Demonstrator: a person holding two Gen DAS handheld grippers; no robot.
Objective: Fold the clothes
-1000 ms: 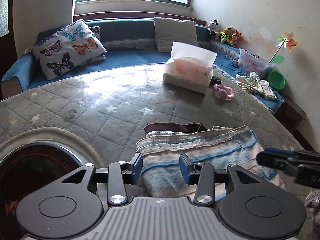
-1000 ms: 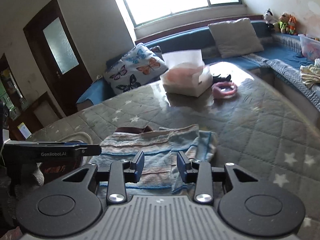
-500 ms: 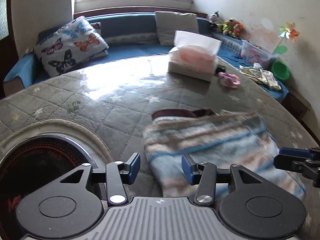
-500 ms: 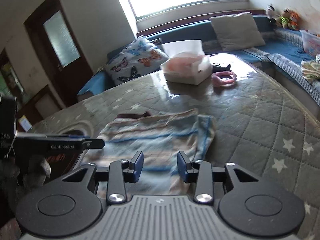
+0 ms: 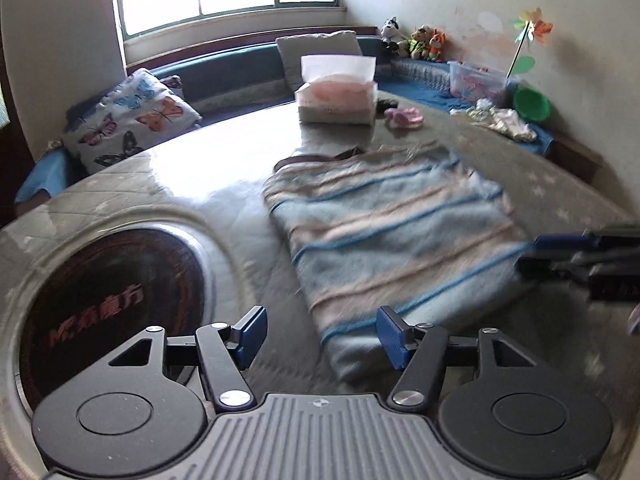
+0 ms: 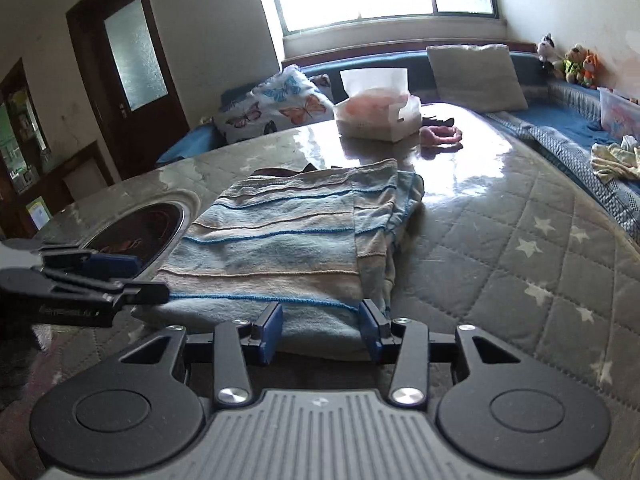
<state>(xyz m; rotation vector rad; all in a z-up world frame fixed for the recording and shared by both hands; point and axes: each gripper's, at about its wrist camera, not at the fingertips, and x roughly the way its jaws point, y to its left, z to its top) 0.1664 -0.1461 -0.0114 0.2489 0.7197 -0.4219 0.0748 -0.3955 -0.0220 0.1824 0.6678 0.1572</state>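
A folded light-blue garment with tan and blue stripes lies flat on the quilted table cover. A dark maroon collar peeks out at its far edge. My left gripper is open, just short of the garment's near left corner, with nothing between its fingers. My right gripper is open at the garment's near edge, and the cloth lies in the gap between its blue pads without being pinched. Each gripper shows in the other's view, the right one and the left one.
A round induction hob is set into the table on the left. A tissue box and a pink ring sit at the far side. A blue bench with a butterfly pillow, a grey cushion and loose clothes wraps around.
Both grippers have pulled back toward the near edge and spread wider. The garment now lies flat and stretches further away in view.
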